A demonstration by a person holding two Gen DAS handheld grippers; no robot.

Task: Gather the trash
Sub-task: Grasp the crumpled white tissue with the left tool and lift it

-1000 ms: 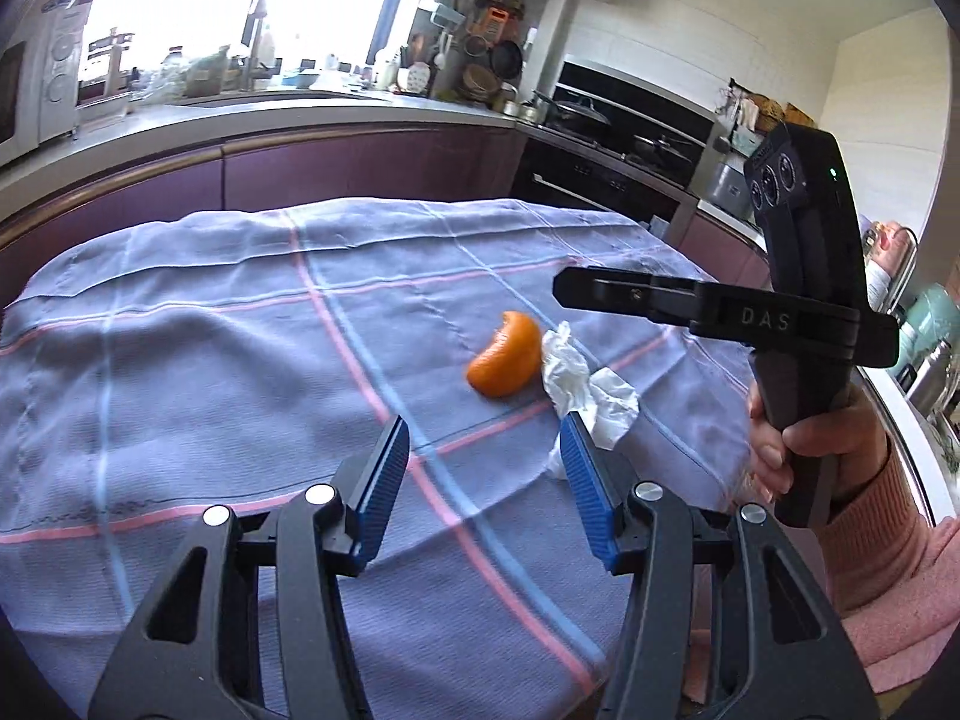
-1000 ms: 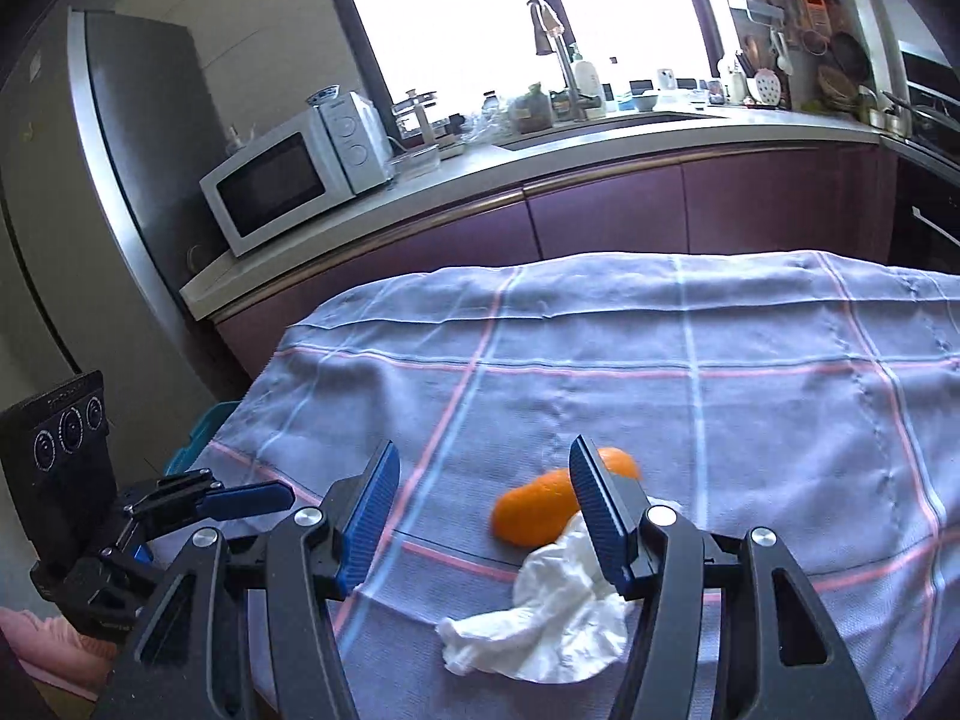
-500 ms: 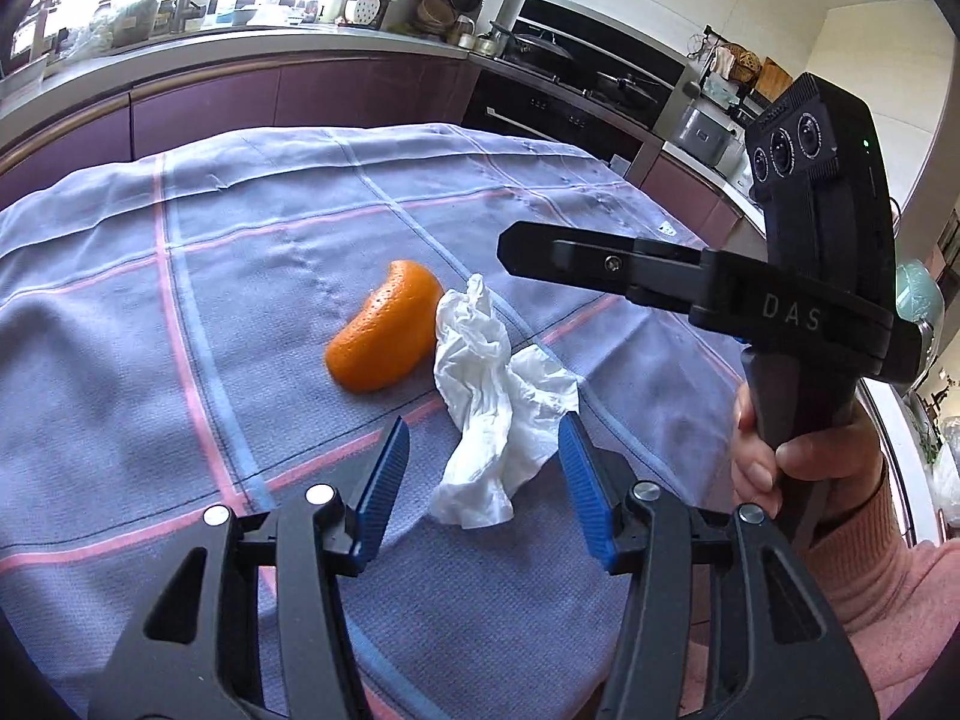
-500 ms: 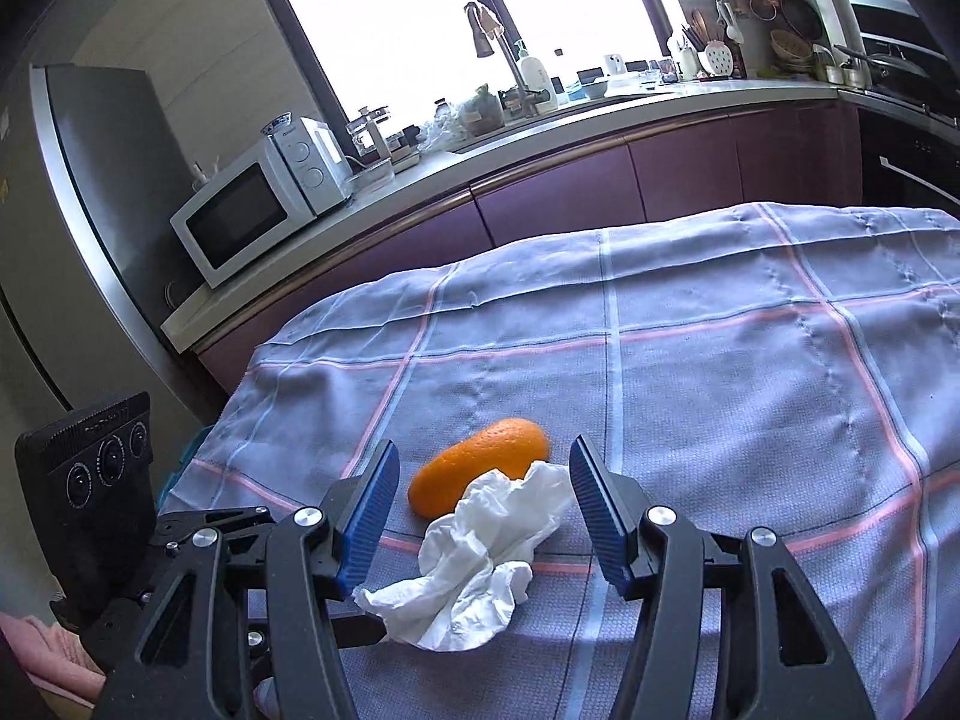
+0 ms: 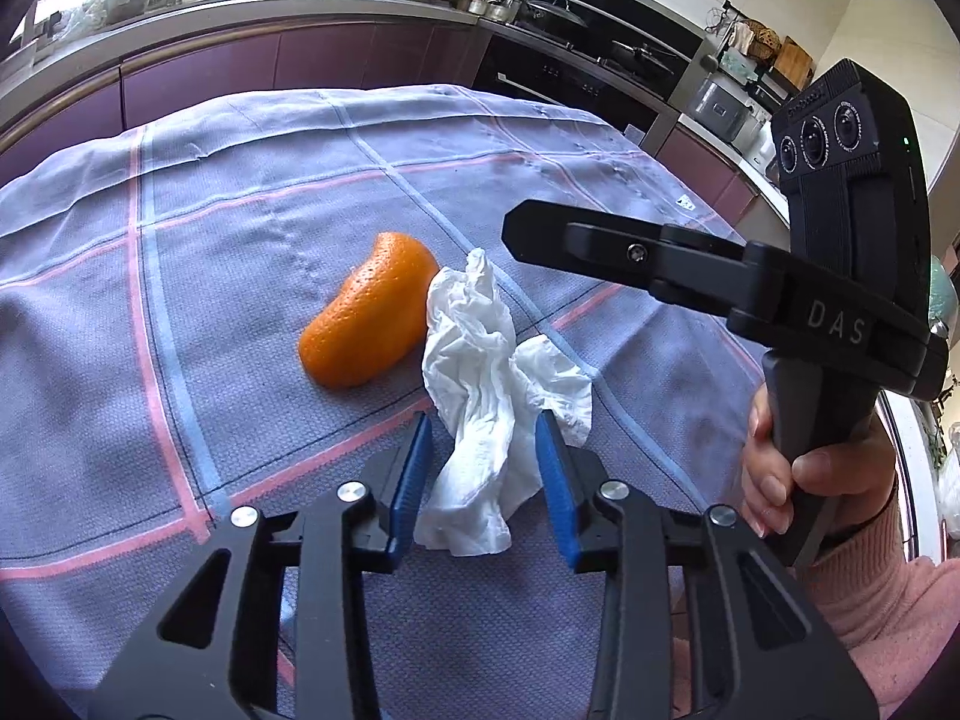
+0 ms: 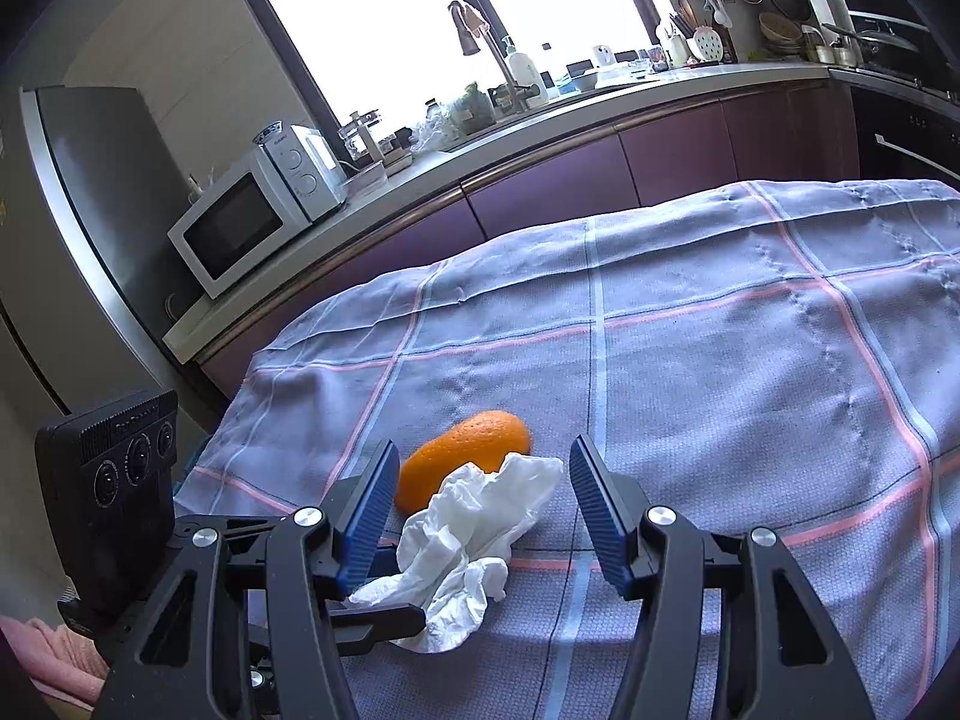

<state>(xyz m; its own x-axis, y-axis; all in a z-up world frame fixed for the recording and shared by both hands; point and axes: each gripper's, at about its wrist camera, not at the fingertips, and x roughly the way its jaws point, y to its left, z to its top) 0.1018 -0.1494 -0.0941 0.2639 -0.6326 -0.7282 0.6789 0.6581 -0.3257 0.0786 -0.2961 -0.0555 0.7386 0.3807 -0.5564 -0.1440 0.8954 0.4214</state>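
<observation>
On the tablecloth (image 5: 240, 252): orange peel (image 5: 369, 321), with crumpled tissue (image 5: 492, 396) touching it at 4 o'clock. Straddling the tissue's near end without pressing, left gripper (image 5: 483, 477). At 3 o'clock, above the cloth, right gripper (image 6: 483, 510). Behind, at 12 o'clock, counter (image 6: 420, 162) bearing microwave (image 6: 252, 216).

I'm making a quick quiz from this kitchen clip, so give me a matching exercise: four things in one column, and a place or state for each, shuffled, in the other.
Things:
1. crumpled tissue
2. orange peel
3. microwave
4. right gripper

Places or states:
A. on the counter beside the fridge
B. jaws wide apart, pressing on nothing
C. between the left gripper's blue pads
D. on the checked tablecloth, against the tissue's far edge

Pairs: 1-C, 2-D, 3-A, 4-B
</observation>
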